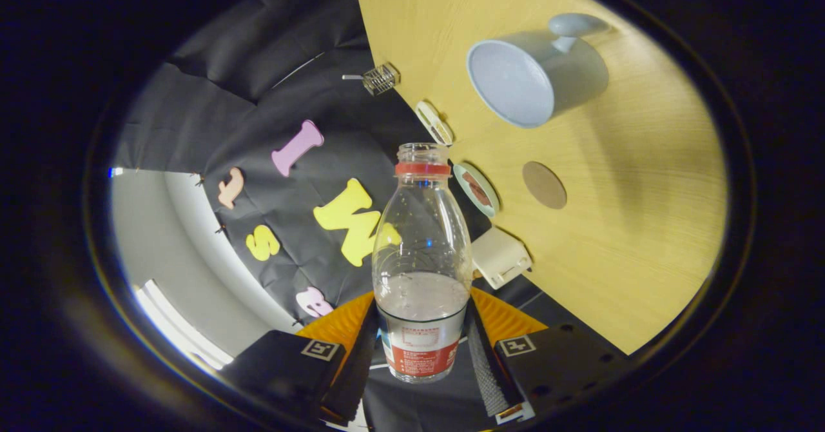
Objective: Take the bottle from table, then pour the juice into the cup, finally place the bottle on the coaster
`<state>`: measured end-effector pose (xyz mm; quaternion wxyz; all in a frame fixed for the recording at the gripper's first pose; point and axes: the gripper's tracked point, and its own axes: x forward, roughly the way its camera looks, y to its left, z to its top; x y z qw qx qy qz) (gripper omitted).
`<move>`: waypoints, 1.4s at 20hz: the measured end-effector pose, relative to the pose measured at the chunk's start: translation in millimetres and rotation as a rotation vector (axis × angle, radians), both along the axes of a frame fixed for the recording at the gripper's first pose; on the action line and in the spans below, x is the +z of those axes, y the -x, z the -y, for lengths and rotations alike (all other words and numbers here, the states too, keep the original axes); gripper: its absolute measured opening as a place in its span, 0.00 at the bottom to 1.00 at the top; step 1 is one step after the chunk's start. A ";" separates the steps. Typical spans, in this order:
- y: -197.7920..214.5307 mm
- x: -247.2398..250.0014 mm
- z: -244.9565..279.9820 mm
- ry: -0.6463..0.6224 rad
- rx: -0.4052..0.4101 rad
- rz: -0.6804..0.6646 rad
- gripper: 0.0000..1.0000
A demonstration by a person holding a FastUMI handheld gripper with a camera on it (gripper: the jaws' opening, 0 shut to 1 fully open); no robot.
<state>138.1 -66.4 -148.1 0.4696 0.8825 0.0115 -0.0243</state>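
The fingers are closing in on the lower body of the bottle, one pressing each side at the labelled band, so the bottle is being gripped between them. The bottle is uncapped, its open mouth pointing away from the fingers, and pale liquid is sitting in its lower part. The whole view is rolling sideways, with the wooden bench running up one side. On the bench, beyond the bottle's neck, the grey cup is standing with its opening showing. The round brown coaster is lying between cup and bottle, apart from both.
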 end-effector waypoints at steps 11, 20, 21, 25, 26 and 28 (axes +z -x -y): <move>-2.1 -18.4 -15.7 0.214 0.025 0.005 0.75; 15.9 -27.7 -33.5 0.719 0.085 0.015 0.74; 16.2 -29.4 -35.7 0.787 0.094 0.011 0.75; 25.6 -28.2 -41.4 1.068 0.110 0.014 0.75; 29.3 -28.0 -41.7 1.129 0.110 0.012 0.75; 36.9 -26.9 -42.4 1.260 0.115 0.005 0.75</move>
